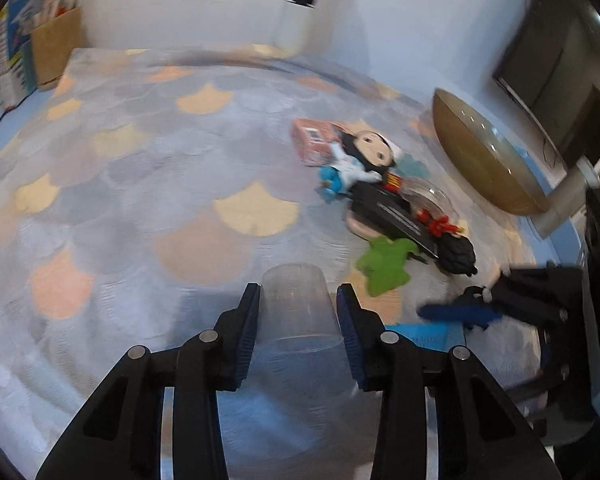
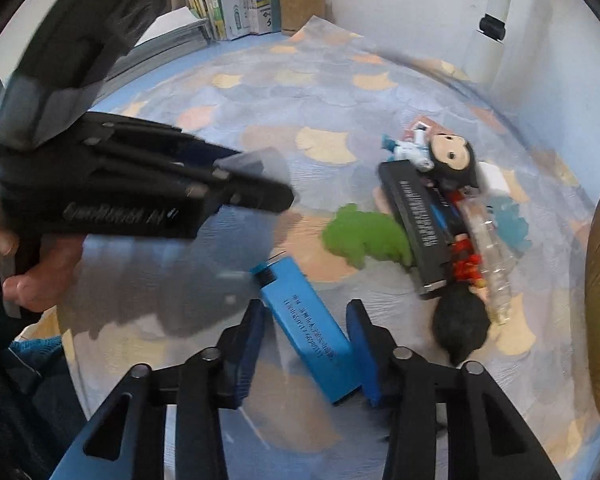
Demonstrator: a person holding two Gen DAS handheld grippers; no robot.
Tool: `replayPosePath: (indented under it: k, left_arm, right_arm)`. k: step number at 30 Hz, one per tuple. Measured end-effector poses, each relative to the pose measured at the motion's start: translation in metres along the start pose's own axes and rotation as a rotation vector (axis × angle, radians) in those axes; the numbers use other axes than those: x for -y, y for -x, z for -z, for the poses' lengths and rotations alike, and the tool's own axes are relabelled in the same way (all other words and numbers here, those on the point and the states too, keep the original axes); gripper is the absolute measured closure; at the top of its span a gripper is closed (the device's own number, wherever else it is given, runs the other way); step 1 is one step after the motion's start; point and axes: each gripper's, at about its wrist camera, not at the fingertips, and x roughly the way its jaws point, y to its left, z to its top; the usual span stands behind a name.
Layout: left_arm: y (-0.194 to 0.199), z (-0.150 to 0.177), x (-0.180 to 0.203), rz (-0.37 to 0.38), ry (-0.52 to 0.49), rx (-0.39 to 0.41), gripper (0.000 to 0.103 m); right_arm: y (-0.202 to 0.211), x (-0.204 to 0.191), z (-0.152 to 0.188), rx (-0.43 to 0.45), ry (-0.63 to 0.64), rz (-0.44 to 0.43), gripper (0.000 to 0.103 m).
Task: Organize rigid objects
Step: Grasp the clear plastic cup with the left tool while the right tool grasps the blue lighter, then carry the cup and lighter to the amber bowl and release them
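- Left gripper pinches a clear cup.
- Right gripper jaws spread around a blue box; its print is unreadable.

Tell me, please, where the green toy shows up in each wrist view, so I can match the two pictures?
Left wrist view: the green toy lies right of centre, just beyond the left hand-held gripper and its clear cup.
Right wrist view: the green toy sits at centre, left of the black box.
Shared landmark: the dark-haired doll.
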Motion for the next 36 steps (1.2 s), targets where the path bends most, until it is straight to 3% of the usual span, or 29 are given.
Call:
replayPosePath:
  k: [4, 9, 11, 12, 14, 20, 27, 32, 36]
  left_arm:
    - [0.005, 0.003, -0.011, -0.005, 0.029, 0.014, 0.067]
    - [0.006, 0.005, -0.008, 0.006, 0.026, 0.012, 0.067]
    - [0.007, 0.007, -0.004, -0.01, 0.018, 0.012, 0.067]
    - [0.007, 0.008, -0.001, -0.021, 0.009, 0.012, 0.067]
    - [0.007, 0.008, 0.003, -0.021, 0.001, 0.01, 0.067]
    - [0.016, 0.01, 0.008, -0.022, 0.002, 0.047, 0.067]
    - [0.03, -0.001, 0.028, -0.009, -0.047, 0.092, 0.067]
    - [0.035, -0.026, 0.057, 0.015, -0.099, 0.135, 0.067]
    - [0.03, -0.062, 0.103, 0.056, -0.169, 0.155, 0.067]
  right_arm:
    - [0.006, -0.025, 0.009, -0.025, -0.024, 0.031, 0.063]
    - [0.009, -0.02, 0.016, 0.011, -0.148, 0.032, 0.063]
    - [0.008, -0.024, 0.013, 0.016, -0.152, 0.076, 0.063]
    - [0.007, -0.029, 0.011, 0.015, -0.139, 0.1, 0.065]
    - [0.006, -0.036, 0.01, 0.015, -0.135, 0.085, 0.079]
    - [0.018, -0.045, 0.02, 0.04, -0.179, 0.057, 0.079]
    - [0.059, -0.013, 0.032, 0.131, -0.312, 0.13, 0.079]
    - [0.104, 0.026, 0.044, 0.188, -0.388, 0.238, 0.079]
    - [0.147, 0.073, 0.054, 0.215, -0.46, 0.368, 0.079]
